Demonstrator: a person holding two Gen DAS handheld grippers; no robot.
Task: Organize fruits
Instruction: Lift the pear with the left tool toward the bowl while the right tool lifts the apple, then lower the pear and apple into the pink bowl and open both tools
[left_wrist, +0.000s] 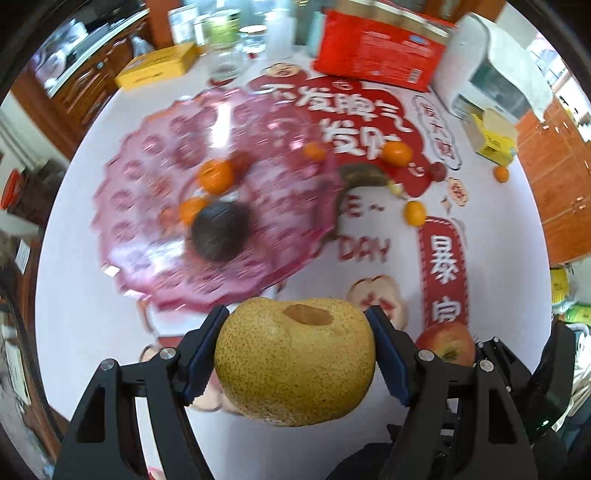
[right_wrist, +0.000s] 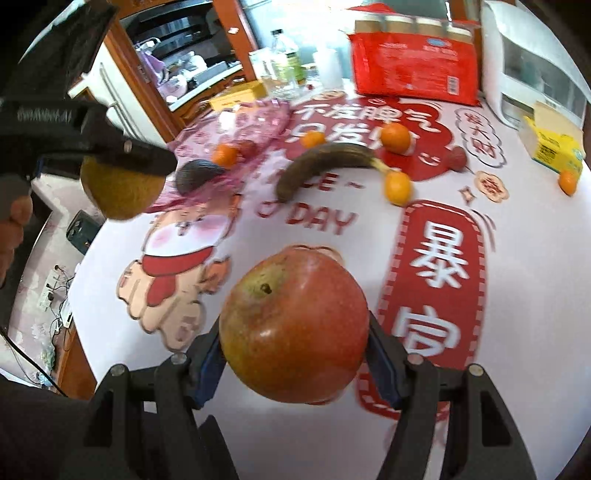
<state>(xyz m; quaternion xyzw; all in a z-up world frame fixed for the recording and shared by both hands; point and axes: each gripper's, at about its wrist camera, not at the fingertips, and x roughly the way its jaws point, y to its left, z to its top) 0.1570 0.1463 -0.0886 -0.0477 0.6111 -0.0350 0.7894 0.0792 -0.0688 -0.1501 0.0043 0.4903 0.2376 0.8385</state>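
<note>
My left gripper (left_wrist: 297, 354) is shut on a yellow-brown pear (left_wrist: 295, 360) and holds it above the table just short of a pink plastic fruit plate (left_wrist: 155, 192). The plate holds a dark avocado (left_wrist: 219, 232) and small oranges (left_wrist: 216, 176). My right gripper (right_wrist: 295, 334) is shut on a red apple (right_wrist: 295, 326) above the table. The right wrist view shows the left gripper with the pear (right_wrist: 120, 192) at the left, a dark banana (right_wrist: 325, 164), and loose oranges (right_wrist: 395, 137) on the tablecloth.
A red package (left_wrist: 380, 51), a white appliance (left_wrist: 491, 66) and yellow boxes (left_wrist: 493, 142) stand at the back and right. Jars and a yellow tin (left_wrist: 159, 66) stand at the back left. A red date (right_wrist: 458, 158) lies near the banana.
</note>
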